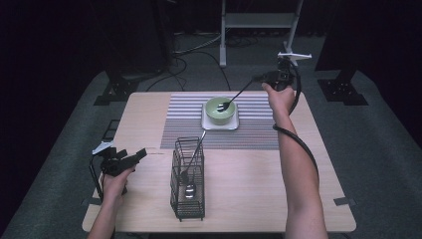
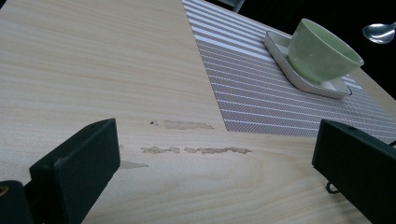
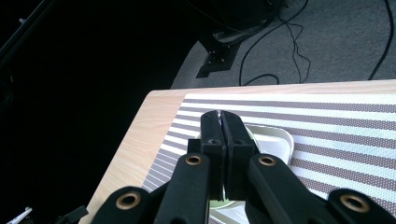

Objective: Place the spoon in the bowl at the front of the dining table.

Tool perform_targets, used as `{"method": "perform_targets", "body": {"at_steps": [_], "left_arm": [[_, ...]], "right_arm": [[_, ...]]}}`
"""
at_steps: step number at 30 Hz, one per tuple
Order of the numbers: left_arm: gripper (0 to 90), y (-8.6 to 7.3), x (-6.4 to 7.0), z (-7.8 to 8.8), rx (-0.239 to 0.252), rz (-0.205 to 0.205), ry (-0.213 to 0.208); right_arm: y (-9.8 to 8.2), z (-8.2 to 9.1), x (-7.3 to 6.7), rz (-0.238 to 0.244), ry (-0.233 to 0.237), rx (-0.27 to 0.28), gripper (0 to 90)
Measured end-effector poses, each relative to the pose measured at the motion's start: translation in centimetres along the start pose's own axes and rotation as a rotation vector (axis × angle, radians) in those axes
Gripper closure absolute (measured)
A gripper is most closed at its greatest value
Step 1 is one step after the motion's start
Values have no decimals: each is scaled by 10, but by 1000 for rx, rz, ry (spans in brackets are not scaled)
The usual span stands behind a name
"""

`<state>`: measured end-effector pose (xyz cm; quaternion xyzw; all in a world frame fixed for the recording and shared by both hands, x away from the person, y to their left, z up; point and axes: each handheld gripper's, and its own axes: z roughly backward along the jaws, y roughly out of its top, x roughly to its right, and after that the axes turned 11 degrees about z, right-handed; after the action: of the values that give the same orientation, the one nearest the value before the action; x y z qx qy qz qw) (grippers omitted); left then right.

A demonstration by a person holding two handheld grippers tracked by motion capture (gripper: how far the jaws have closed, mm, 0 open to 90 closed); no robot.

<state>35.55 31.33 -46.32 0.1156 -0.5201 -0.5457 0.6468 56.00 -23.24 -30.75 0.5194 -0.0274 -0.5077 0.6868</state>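
A pale green cup (image 1: 219, 111) stands on a white square saucer (image 1: 219, 124) at the far middle of the table. My right gripper (image 1: 260, 78) hovers beyond and right of it, shut on the handle end of a long spoon (image 1: 239, 93). The spoon's bowl hangs over the cup's mouth. In the right gripper view the jaws (image 3: 220, 115) are pressed together above the saucer (image 3: 276, 138). My left gripper (image 1: 130, 155) rests low at the table's left, open and holding nothing. Its view (image 2: 217, 140) looks across bare wood toward the cup (image 2: 322, 53), saucer (image 2: 280, 46) and spoon bowl (image 2: 380, 31).
A striped placemat (image 1: 249, 130) lies under the saucer. A black wire cutlery basket (image 1: 187, 199) with spoons (image 1: 191, 172) in it stands at the near middle of the table. Worn marks (image 2: 196, 150) scar the wood. Stands and cables lie on the floor beyond.
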Motion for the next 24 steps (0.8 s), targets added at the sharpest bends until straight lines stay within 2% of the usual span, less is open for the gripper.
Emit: {"method": "perform_targets", "body": {"at_steps": [11, 24], "left_arm": [[0, 0, -1, 0, 1, 2, 0], [0, 1, -2, 1, 4, 1, 3]], "right_arm": [[1, -10, 10, -25, -40, -3, 885], [-8, -30, 15, -43, -55, -24, 883]]}}
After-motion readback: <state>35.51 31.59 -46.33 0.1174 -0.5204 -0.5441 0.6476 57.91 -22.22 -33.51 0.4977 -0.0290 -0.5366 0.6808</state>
